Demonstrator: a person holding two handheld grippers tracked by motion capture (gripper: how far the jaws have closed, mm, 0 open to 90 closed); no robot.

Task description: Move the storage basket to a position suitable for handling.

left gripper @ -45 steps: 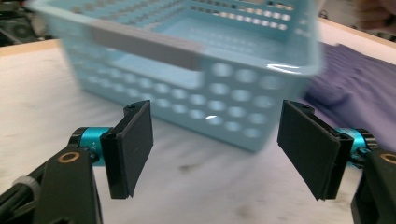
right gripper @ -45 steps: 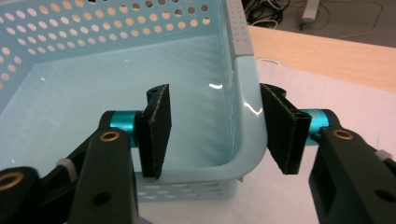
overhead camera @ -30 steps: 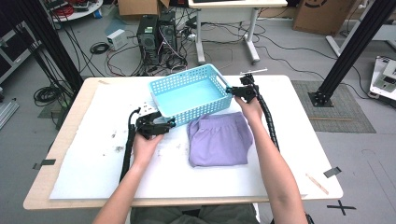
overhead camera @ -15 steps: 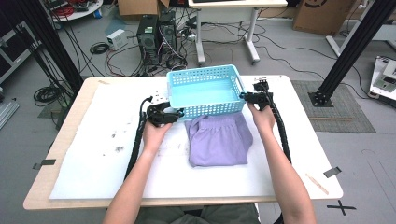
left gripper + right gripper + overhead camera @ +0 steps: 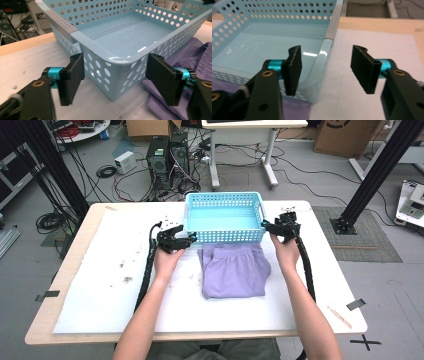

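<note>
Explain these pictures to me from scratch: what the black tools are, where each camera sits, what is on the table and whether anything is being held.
No robot here: a person sits at a table and holds a hand tool with two black jaws in each hand. In the high view, from a camera above looking down, the left gripper sits at the near left corner of a light blue basket, and the right gripper at its right side. A folded purple cloth lies on the white table cover, just in front of the basket, which is empty.

The other two pictures come from small cameras riding on the tools. The left gripper view looks between open jaws that straddle the basket's corner without pressing on it. The right gripper view shows jaws that have just been opening around the basket's end wall, one inside, one outside. Nothing is gripped.
</note>
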